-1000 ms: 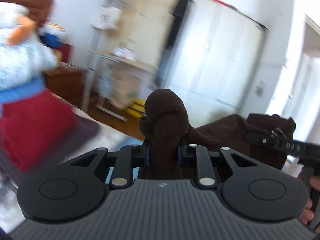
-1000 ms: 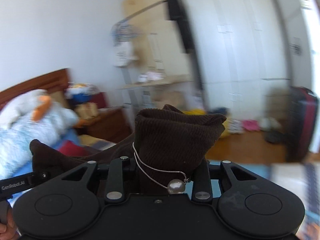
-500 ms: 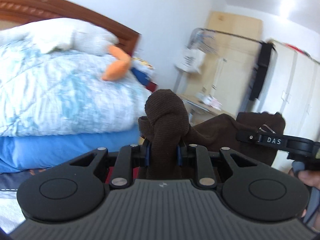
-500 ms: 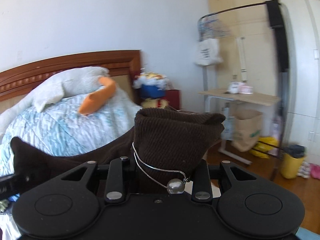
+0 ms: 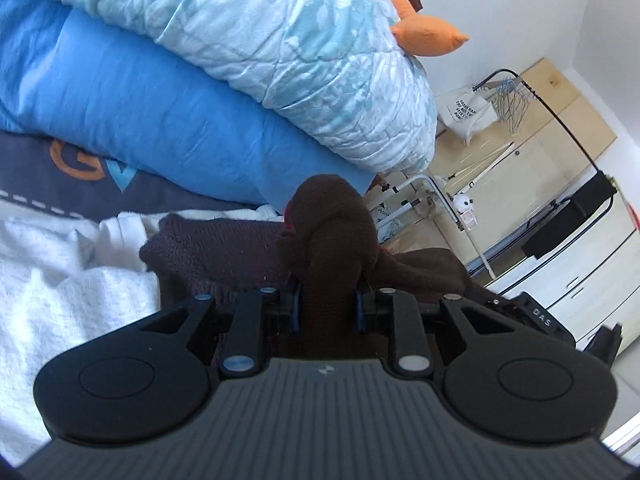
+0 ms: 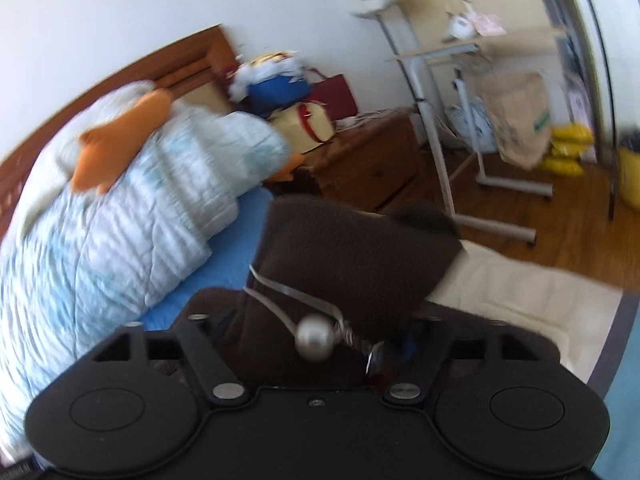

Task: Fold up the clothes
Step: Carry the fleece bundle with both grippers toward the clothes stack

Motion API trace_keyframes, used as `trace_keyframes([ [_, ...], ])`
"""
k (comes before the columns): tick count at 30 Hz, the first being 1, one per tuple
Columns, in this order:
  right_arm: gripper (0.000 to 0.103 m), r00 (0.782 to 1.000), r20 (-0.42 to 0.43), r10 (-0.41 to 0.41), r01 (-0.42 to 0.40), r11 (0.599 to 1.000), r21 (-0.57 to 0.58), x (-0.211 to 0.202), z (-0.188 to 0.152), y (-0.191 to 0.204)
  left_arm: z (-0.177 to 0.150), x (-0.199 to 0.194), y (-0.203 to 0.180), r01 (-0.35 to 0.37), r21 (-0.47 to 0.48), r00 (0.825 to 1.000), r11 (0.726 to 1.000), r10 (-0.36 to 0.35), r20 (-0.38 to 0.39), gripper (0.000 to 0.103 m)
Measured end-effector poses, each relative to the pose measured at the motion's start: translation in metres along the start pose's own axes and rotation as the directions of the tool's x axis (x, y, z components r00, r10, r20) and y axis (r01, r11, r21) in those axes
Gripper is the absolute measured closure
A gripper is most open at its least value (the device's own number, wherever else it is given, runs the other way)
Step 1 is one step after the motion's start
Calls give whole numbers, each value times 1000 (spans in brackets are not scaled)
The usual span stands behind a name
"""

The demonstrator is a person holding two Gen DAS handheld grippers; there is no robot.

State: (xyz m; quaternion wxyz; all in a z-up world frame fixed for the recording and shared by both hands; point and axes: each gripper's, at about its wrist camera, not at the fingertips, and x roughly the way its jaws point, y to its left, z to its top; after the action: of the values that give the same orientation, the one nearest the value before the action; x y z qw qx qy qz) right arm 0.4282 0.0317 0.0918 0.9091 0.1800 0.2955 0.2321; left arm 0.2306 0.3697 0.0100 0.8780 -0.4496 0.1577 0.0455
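Note:
A dark brown knit garment (image 5: 332,236) is held by both grippers. My left gripper (image 5: 327,306) is shut on a bunched fold of it, low over the white bedding (image 5: 60,280); more of the garment spreads flat to the left (image 5: 212,244). My right gripper (image 6: 320,332) is shut on another part of the same garment (image 6: 352,252), where a silver chain with a pearl bead (image 6: 316,338) hangs. The right gripper's body shows at the right edge of the left wrist view (image 5: 536,314).
A light blue quilt (image 5: 280,40) lies on a blue duvet (image 5: 140,108) at the bed head, with an orange and white plush toy (image 6: 120,148). A wooden nightstand (image 6: 368,160), a rolling desk (image 6: 460,80) and a wooden floor (image 6: 580,220) lie to the right.
Both grippers have swung down and left from facing the wardrobe towards the bed, carrying the brown garment. Part of it now lies on the white bedding. Both stayed shut.

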Motion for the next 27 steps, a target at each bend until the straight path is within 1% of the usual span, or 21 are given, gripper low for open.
trace_keyframes([
  [2, 25, 999, 4, 43, -44, 996, 75, -6, 1, -8, -2, 1, 1, -10, -19, 1000, 1000, 10, 5, 80],
  [3, 25, 997, 31, 75, -78, 986, 148, -12, 0, -14, -4, -1, 1, -14, -25, 1000, 1000, 14, 8, 80],
  [4, 25, 993, 65, 98, -111, 962, 250, -19, -2, -23, -7, -4, 0, -15, -25, 1000, 1000, 15, 10, 79],
  [5, 25, 989, 87, 121, -144, 925, 352, -25, -4, -33, -9, -7, -3, -19, -19, 1000, 1000, 20, 12, 79],
  [6, 25, 986, 95, 140, -167, 893, 419, -31, -4, -40, -10, -9, -7, -29, -3, 1000, 1000, 29, 13, 79],
  [7, 25, 987, 95, 128, -157, 890, 428, -38, -3, -41, -12, -11, -11, -38, 12, 999, 999, 38, 13, 79],
  [8, 25, 992, 94, 78, -108, 918, 381, -46, -1, -35, -14, -13, -16, -48, 27, 999, 999, 47, 14, 79],
  [9, 25, 995, 102, 4, -34, 956, 291, -56, 1, -24, -15, -15, -21, -58, 50, 998, 997, 57, 17, 79],
  [10, 25, 992, 116, -56, 32, 978, 205, -65, 3, -12, -14, -17, -27, -64, 74, 998, 995, 63, 21, 79],
  [12, 25, 989, 135, -51, 38, 994, 100, -74, -1, 7, -12, -25, -37, -61, 95, 998, 994, 58, 29, 79],
  [14, 25, 987, 153, -45, 46, 999, -6, -82, -5, 27, -8, -36, -48, -54, 120, 998, 991, 48, 51, 79],
  [16, 25, 985, 171, -36, 56, 992, -112, -91, -9, 46, -9, -47, -62, -58, 160, 996, 985, 46, 79, 78],
  [18, 26, 982, 187, -25, 66, 974, -216, -100, -13, 66, -9, -58, -75, -64, 201, 993, 978, 43, 108, 78],
  [19, 26, 981, 192, -20, 72, 962, -265, -102, -15, 75, -10, -64, -80, -65, 211, 991, 975, 39, 125, 78],
  [21, 26, 984, 174, -26, 83, 939, -333, -91, -24, 86, -9, -73, -81, -66, 197, 985, 978, 32, 170, 78],
  [23, 26, 988, 149, -51, 102, 927, -362, -78, -30, 89, -8, -81, -79, -69, 180, 976, 981, 29, 217, 78],
  [25, 28, 989, 117, -91, 129, 916, -380, -61, -35, 84, -6, -90, -76, -89, 160, 964, 983, 45, 261, 79],
  [26, 27, 988, 101, -116, 146, 910, -388, -51, -38, 80, -5, -92, -75, -89, 158, 961, 983, 43, 273, 79],
  [27, 26, 987, 86, -138, 161, 905, -393, -41, -40, 76, -4, -92, -73, -75, 165, 963, 983, 29, 268, 79],
])
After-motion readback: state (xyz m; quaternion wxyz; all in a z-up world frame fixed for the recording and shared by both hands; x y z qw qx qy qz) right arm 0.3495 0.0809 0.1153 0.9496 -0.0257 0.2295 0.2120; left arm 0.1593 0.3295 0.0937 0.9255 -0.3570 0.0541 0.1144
